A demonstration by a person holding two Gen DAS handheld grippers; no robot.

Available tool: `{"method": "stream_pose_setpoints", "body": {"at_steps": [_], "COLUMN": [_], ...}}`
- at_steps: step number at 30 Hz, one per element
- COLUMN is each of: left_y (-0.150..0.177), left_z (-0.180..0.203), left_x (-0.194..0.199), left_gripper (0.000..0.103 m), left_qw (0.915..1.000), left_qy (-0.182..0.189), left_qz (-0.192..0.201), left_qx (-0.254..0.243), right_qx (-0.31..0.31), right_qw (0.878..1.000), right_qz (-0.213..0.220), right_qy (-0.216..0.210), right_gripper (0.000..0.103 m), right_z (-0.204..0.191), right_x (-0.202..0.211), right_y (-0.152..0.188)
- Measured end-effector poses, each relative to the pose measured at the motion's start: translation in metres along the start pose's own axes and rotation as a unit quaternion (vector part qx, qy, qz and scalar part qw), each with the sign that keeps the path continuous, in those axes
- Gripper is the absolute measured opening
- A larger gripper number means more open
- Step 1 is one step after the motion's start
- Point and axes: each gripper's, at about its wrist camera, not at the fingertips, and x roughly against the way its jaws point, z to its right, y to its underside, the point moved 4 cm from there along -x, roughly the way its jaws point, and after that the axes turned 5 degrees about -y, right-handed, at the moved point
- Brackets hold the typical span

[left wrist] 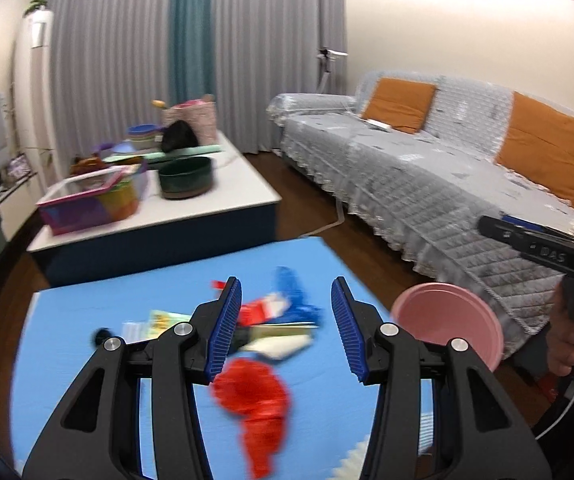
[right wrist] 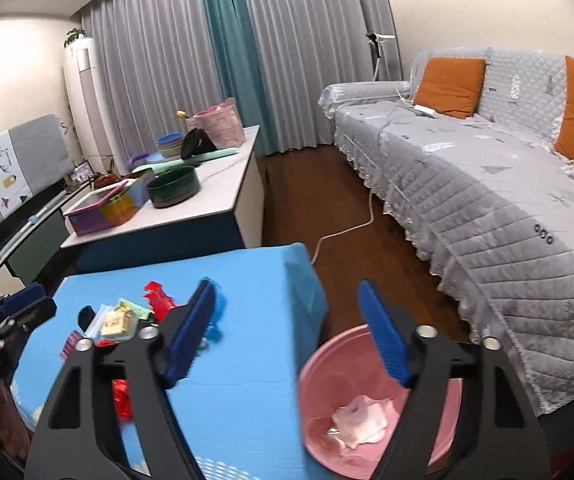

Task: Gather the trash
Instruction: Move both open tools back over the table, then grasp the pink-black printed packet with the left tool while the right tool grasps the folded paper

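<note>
My left gripper hangs open over a blue-covered table, with nothing between its blue pads. Under it lies blurred trash: a red wrapper, a blue wrapper, a red and white packet and a yellow-green packet. A pink bin stands on the floor at the table's right corner. My right gripper is open and empty above that pink bin, which holds crumpled pale paper. The trash pile lies left of it on the table.
A grey-covered sofa with orange cushions runs along the right. A low white table behind holds bowls and boxes. A white cable crosses the wooden floor. A hand holds the right tool at the left view's right edge.
</note>
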Motion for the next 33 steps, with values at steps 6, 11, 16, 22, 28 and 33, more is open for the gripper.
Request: {"method": "stream_pose_setpoints", "body": {"at_steps": [6,11,16,22,28,33], "left_y": [0.007,0.027,0.051,0.075,0.098,0.111], "left_z": [-0.07,-0.111,-0.137,-0.171,-0.193,-0.199], "left_x": [-0.002,-0.012,-0.025,-0.041,-0.057,-0.071], "left_gripper": [0.047,0.047,0.047,0.047,0.047,0.047], "left_qw": [0.9983,0.9944,0.9901,0.9825,0.9757,0.9722], "left_qy": [-0.05,-0.072,-0.086,-0.115,-0.13,-0.129], "left_qz": [-0.001,-0.018,-0.043,-0.071,-0.103,-0.127], "left_qx": [0.028,0.075,0.103,0.128,0.143,0.148], "right_qx": [0.008,0.036,0.076,0.092,0.114,0.121], "right_qw": [0.999,0.996,0.991,0.985,0.979,0.975], "right_qz": [-0.01,-0.039,-0.068,-0.107,-0.133,-0.16], "right_qy": [-0.05,-0.079,-0.087,-0.098,-0.1,-0.1], "right_gripper": [0.051,0.042,0.04,0.04,0.04,0.042], "right_z": [-0.039,-0.075,-0.105,-0.126,-0.137,-0.134], "right_x": [-0.028,-0.055,-0.086,-0.126,-0.156,-0.182], "right_y": [0.007,0.016,0.029,0.047,0.064,0.079]}}
